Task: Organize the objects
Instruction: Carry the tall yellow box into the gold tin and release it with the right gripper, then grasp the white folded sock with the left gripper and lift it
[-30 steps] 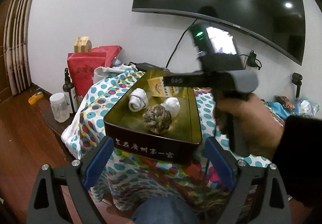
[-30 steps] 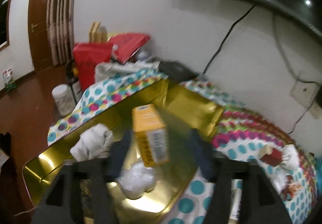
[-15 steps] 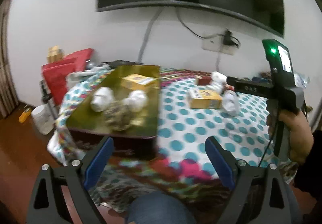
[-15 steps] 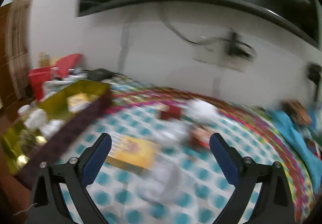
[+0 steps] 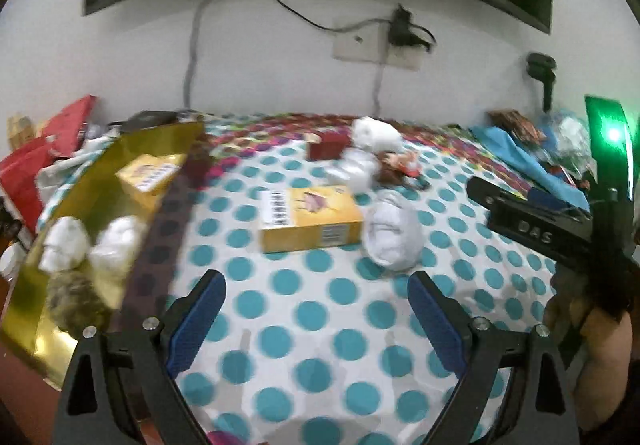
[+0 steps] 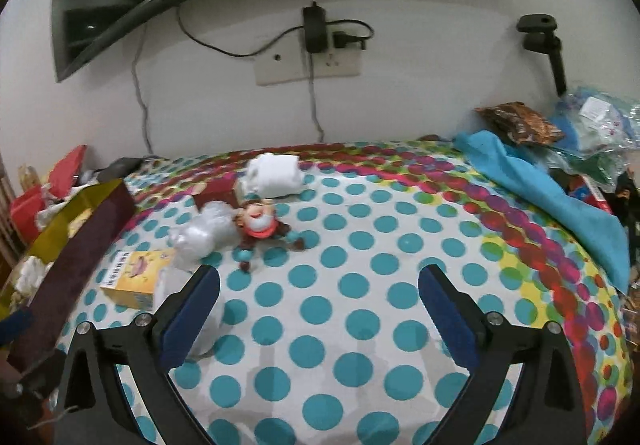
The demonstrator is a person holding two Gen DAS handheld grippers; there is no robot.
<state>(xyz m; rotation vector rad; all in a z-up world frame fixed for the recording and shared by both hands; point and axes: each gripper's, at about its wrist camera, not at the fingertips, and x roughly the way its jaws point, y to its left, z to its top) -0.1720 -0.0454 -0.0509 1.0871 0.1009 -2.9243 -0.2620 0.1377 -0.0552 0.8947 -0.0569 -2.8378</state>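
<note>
Both grippers, left (image 5: 316, 303) and right (image 6: 320, 299), hang over the dotted surface (image 6: 360, 325), fingers spread wide and holding nothing. Next job, I think: grab the yellow box (image 5: 310, 217) for the gold tin (image 5: 100, 205).

tray (image 5: 120, 165) lay left on table (image 5: 320, 305) | box (image 5: 310, 219) right of tray | doll (image 6: 260, 223) behind box

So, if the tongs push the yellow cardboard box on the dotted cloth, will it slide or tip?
The yellow cardboard box lies flat on its broad face, so it probably slides rather than tips. It looks light, and the soft polka-dot tablecloth may bunch and drag.
</note>
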